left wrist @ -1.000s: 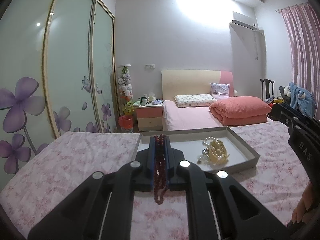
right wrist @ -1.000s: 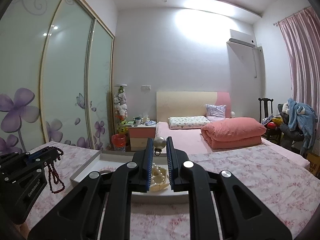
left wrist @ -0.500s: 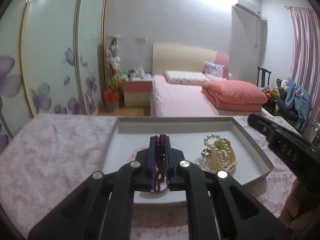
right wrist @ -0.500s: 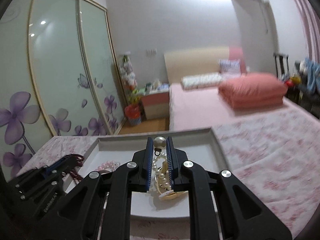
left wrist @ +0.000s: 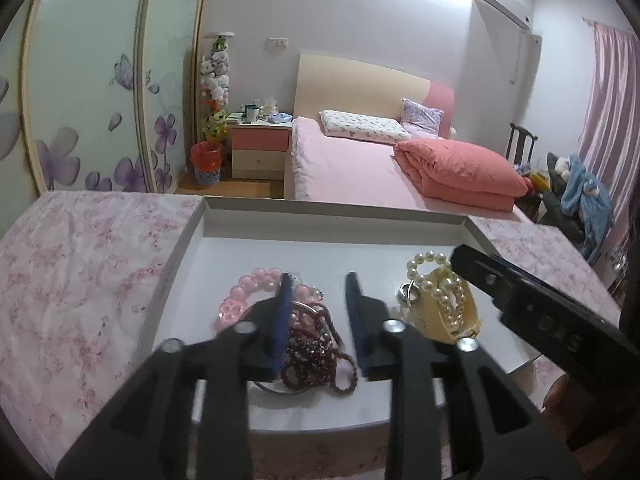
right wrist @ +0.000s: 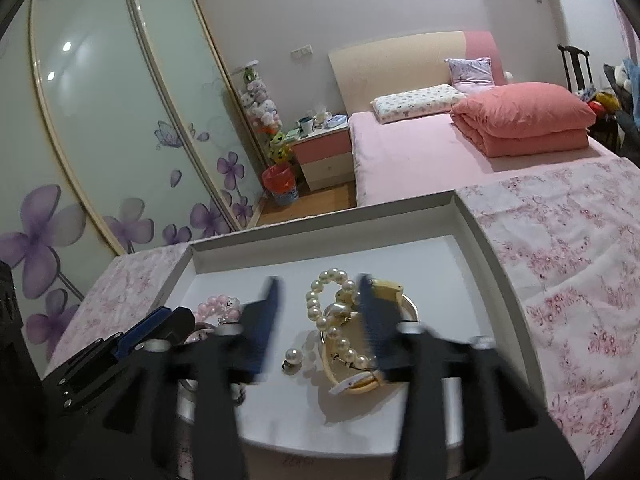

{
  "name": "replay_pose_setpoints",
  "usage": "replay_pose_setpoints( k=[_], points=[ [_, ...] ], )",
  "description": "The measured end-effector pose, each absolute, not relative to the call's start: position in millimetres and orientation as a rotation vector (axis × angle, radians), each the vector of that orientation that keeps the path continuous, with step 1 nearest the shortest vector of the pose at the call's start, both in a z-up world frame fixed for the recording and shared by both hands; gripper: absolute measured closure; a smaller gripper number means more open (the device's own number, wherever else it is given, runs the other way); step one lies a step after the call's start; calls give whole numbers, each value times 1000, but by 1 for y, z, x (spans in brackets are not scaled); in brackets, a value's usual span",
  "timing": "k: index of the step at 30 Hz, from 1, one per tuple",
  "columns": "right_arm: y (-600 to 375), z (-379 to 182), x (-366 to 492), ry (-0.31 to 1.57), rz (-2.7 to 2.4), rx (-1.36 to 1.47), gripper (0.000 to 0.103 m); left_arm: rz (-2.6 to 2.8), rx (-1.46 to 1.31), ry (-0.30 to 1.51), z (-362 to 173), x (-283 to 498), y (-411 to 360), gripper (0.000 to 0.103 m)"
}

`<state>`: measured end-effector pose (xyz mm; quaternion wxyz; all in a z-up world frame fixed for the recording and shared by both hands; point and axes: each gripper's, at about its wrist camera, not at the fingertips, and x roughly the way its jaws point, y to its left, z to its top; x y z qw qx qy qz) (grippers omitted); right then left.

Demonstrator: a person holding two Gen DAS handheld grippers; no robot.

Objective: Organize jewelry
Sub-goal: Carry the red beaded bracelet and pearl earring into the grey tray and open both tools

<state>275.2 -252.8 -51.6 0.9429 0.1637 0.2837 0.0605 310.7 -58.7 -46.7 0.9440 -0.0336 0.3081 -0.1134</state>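
Both grippers hang over a shallow white cardboard tray that sits on a pink floral cloth. On the left gripper the blue-padded jaws have just been opening and now stand apart; a dark red beaded necklace lies heaped on the tray floor below and between them, seemingly free of the pads, though the left pad hides part of the heap. It rests partly over a thin metal bangle, just beside a pink bead bracelet. The right gripper has likewise just been opening, its jaws spread wider, with nothing pinched. A single pearl earring with a small hook lies loose on the tray under the gap. A white pearl strand draped over a cream bangle lies just beside it, partly behind the right finger.
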Motion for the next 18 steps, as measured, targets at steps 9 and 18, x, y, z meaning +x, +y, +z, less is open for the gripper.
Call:
replay_pose_setpoints(
  k=[9,18],
  points=[
    [-275,-18,239,490,113,404,54,-214,-171,587,-18,283,-22,58],
    [-272,3,178,423,113,356,40,-163,-133,486,6,211,7,30]
  ],
)
